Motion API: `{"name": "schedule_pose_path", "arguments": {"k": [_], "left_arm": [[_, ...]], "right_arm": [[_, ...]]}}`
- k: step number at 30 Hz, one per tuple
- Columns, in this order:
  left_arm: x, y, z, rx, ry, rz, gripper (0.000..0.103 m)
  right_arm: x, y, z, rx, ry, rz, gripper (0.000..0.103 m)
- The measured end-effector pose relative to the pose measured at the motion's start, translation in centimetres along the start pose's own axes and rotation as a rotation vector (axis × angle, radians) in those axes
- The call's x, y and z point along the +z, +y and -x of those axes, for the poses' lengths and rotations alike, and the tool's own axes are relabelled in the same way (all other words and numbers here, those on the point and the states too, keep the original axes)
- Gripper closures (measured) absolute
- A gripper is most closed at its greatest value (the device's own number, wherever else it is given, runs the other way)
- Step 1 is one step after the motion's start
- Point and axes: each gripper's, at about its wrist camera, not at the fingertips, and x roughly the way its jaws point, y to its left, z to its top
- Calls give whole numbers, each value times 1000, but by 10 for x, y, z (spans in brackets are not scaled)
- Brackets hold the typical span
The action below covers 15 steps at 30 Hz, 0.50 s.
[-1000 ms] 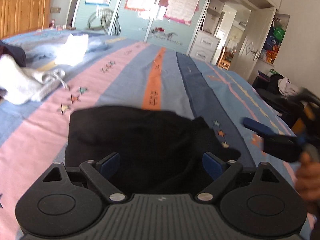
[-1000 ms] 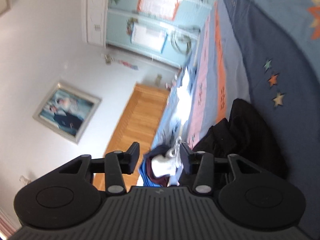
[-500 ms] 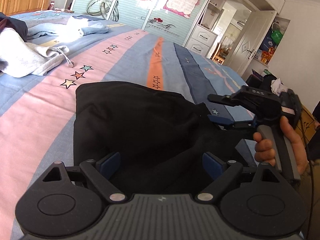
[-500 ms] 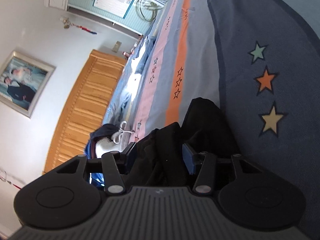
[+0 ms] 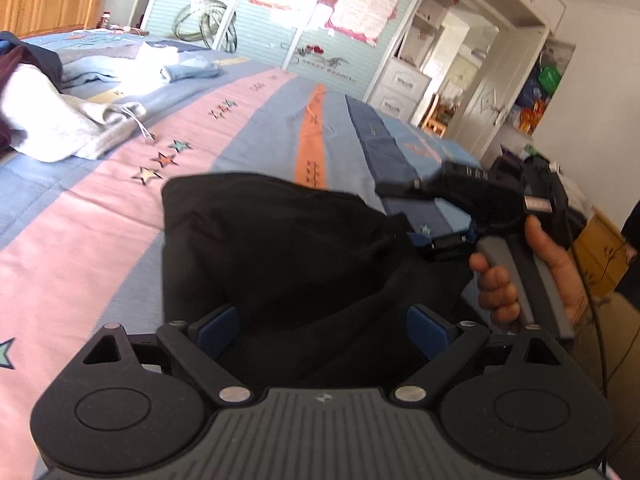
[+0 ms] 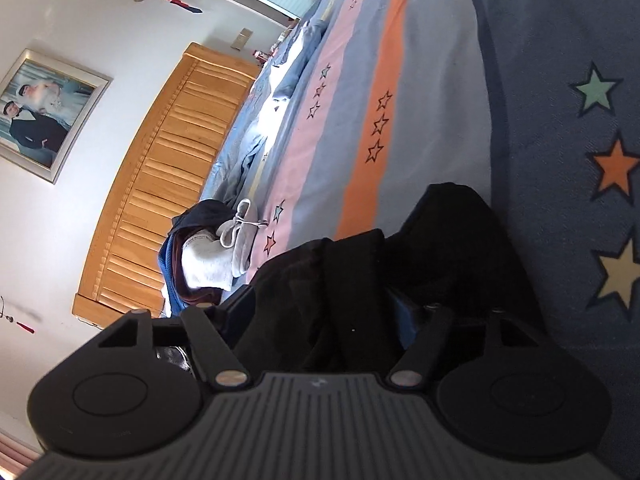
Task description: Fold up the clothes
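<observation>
A black garment (image 5: 280, 264) lay bunched on the striped bedspread (image 5: 248, 128) of the bed, near its close edge, over the pink, blue and orange bands with their small stars; the left hand-held gripper (image 5: 324, 326) stood with its jaws wide apart, the blue pads (image 5: 218, 326) on either side of the near edge of the black cloth, and no pad was seen pressing on it, so it looked released rather than clenched; the right hand-held gripper (image 6: 326, 308), rolled onto its side, had its jaws opening with folds of the same black garment (image 6: 360, 280) lying between them, and its blue pad (image 6: 404, 320) on the right sat just beside the cloth, though whether it touched the cloth could not be told; in the left wrist view a hand (image 5: 532, 276) was wrapped round the grey handle of that right hand-held gripper at the far right corner of the garment; a grey-white garment (image 5: 52, 120) with a drawstring lay well apart at the far left of the bed, beside some dark clothes (image 6: 200, 216); a wooden headboard (image 6: 160, 176) stood behind them.
</observation>
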Motion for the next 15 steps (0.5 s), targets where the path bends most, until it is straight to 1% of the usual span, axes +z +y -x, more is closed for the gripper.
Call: {"name": "schedule_pose_path", "arguments": {"k": [1,2,3,4,5,6,8,11,13,15], "left_arm": [[1,1,4,1,-11,3,8],[2,2,9,3,-22,6,8],[3,4,13,4,-32,9,7],[4,5,16,6,-36,7,6],[5,5,19,8,-36,1,6],[6,6,22,8,-36,-7,5],[6,7,25,11,-39,-18,4],[7,8,26,17,-35,-12,4],[8,8,26,11,-29,-4,4],[10,8,27,11,-28,-5,4]], "right_arm": [[-1,4,4,-8,-9,17,37],[-3,7,8,-20,-20,33,46],[-6,9,11,-33,-31,43,58],[-9,10,15,-46,-41,49,65],[-13,11,21,-49,-51,51,81],[-17,11,27,-43,-61,50,92],[-24,14,38,-33,-80,57,93],[-34,27,47,-18,-109,101,93],[-37,32,47,-32,-122,129,93],[-35,27,45,-40,-124,87,93]]}}
